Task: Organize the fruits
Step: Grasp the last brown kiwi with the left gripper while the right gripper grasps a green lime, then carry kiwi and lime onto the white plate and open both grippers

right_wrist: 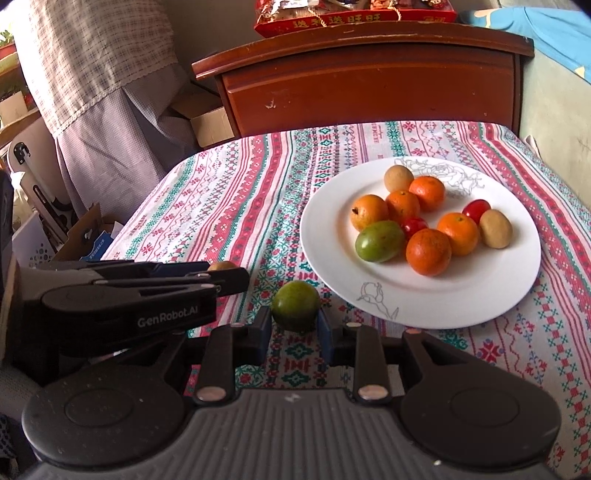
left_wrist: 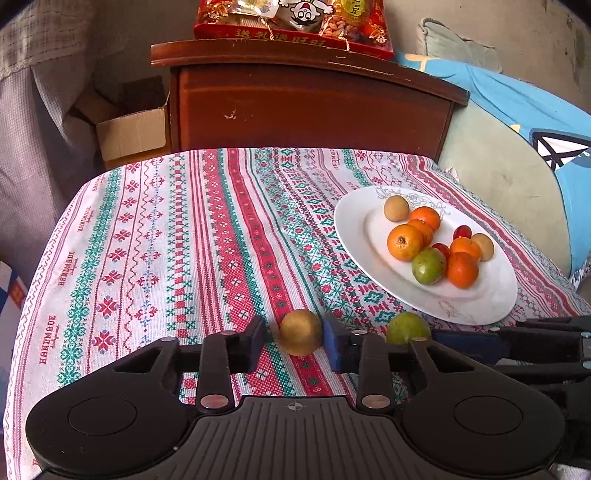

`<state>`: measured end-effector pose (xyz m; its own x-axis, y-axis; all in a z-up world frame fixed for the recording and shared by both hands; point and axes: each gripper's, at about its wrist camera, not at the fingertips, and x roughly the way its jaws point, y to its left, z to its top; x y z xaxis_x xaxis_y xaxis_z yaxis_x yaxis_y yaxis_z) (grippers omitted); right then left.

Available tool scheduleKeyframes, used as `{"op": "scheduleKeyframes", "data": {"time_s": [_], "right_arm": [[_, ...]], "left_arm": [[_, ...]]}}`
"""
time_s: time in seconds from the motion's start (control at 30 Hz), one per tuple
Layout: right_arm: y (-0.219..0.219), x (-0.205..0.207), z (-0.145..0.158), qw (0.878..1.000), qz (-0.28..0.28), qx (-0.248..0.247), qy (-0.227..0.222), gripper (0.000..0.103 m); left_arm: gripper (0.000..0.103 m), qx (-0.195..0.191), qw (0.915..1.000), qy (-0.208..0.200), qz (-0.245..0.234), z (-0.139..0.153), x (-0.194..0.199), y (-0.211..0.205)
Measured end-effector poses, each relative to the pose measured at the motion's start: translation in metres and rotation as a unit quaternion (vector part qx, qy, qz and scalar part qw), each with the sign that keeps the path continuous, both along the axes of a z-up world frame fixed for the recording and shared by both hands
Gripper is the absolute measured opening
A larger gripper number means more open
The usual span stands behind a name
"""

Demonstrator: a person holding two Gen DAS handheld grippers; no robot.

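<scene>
A white plate (right_wrist: 509, 295) on the patterned cloth holds several fruits: oranges (right_wrist: 428, 251), a green fruit (right_wrist: 379, 240), red ones and brown ones; it also shows in the left wrist view (left_wrist: 354, 236). My left gripper (left_wrist: 295, 341) is open around a brown round fruit (left_wrist: 301, 332) on the cloth, with a gap on the left side. My right gripper (right_wrist: 294, 332) has its pads against both sides of a green round fruit (right_wrist: 295, 304), also seen in the left wrist view (left_wrist: 408, 328). The left gripper body (right_wrist: 129, 295) lies just left of the right one.
A dark wooden cabinet (left_wrist: 314, 107) stands behind the table with a red snack package (left_wrist: 295, 22) on top. A cardboard box (left_wrist: 129, 129) sits to its left. A blue and green cushion (left_wrist: 517, 147) lies on the right. Curtain fabric (right_wrist: 92, 92) hangs at left.
</scene>
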<state>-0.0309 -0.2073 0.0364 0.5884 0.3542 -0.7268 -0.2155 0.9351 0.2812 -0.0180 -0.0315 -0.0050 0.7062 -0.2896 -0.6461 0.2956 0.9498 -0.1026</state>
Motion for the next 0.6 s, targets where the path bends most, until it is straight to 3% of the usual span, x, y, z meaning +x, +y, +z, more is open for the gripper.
{"op": "scheduleKeyframes", "data": {"time_s": [0.13, 0.6], "right_arm": [[0.001, 0.002, -0.001, 1.0, 0.0, -0.001, -0.002, 0.029], [0.001, 0.003, 0.002, 1.0, -0.001, 0.002, -0.007, 0.027]], "left_arm": [[0.022, 0.004, 1.0, -0.003, -0.002, 0.0, -0.001, 0.0], [0.022, -0.011, 0.9997, -0.002, 0.02, 0.009, -0.003, 0.011]]}}
